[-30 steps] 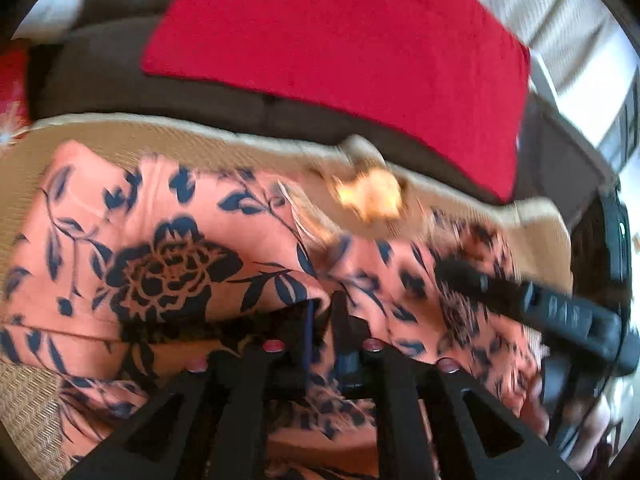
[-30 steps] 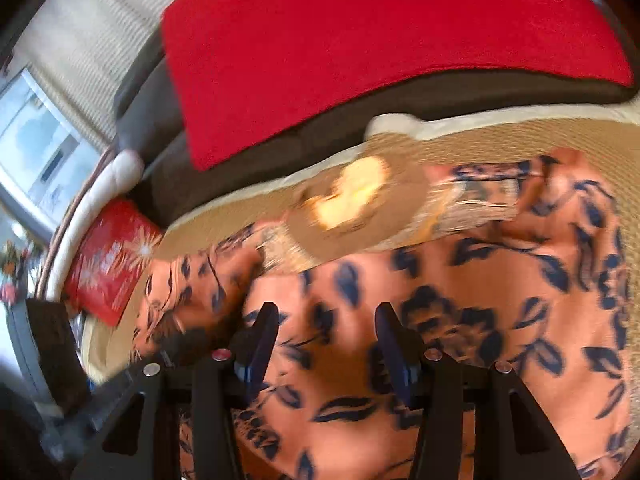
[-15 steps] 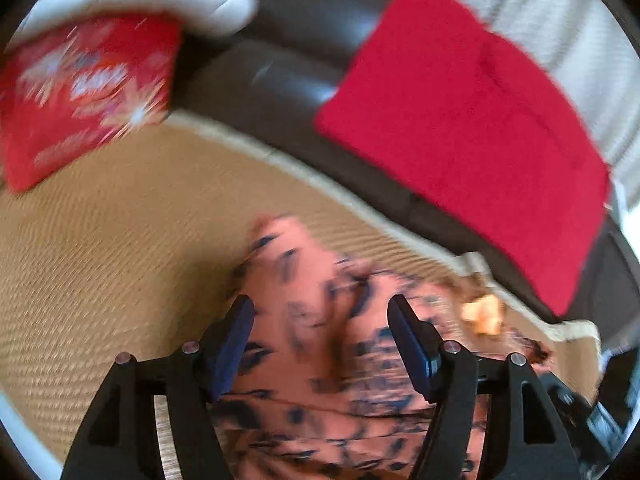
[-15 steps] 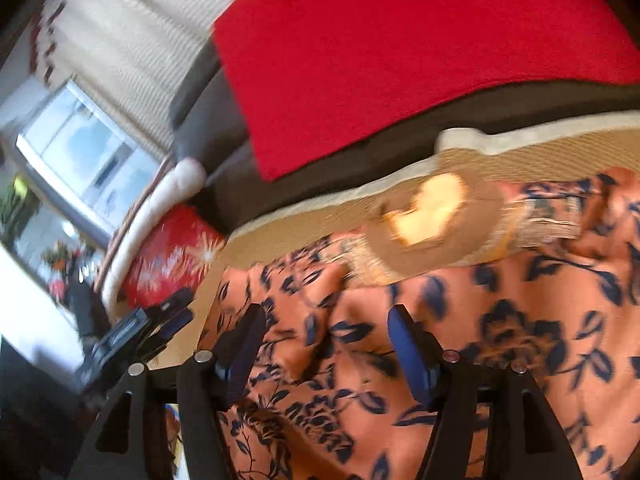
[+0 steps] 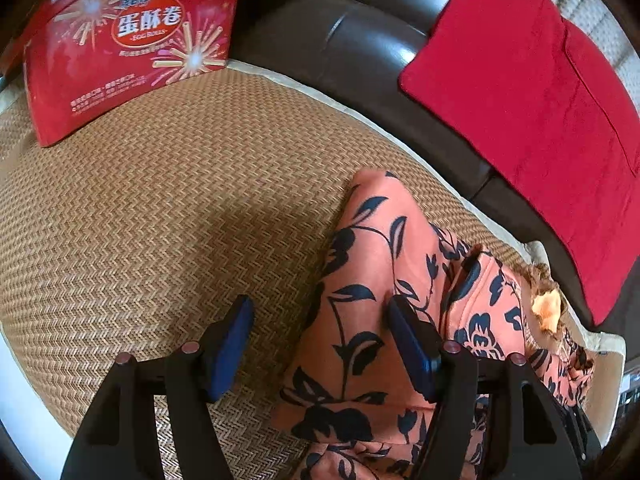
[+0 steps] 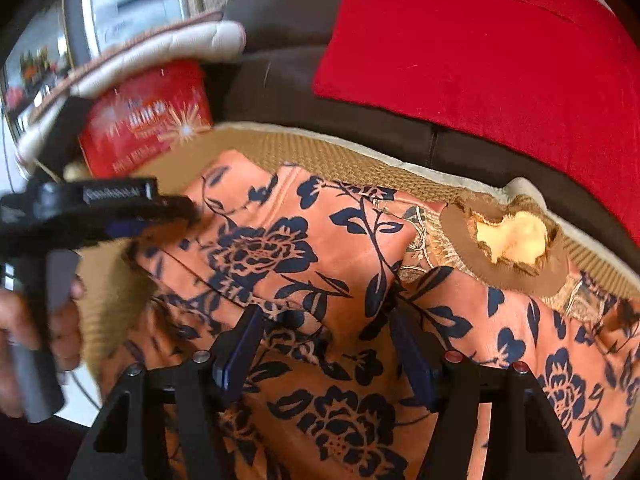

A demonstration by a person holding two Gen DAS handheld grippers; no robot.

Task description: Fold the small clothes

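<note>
An orange garment with a dark blue flower print lies on a woven straw mat; it fills the right wrist view. A brown collar with a yellow lining lies at its far right. My left gripper is open and empty, over the garment's left edge. My right gripper is open and empty, low over the middle of the cloth. The left gripper also shows in the right wrist view, blurred, at the garment's left end.
A red snack box stands at the mat's far left. A dark brown sofa back with a red cushion runs behind the mat. A white padded armrest lies above the box.
My left gripper let go of the cloth, opened and swung left to the garment's left edge. My right gripper stayed open and shifted slightly over the cloth.
</note>
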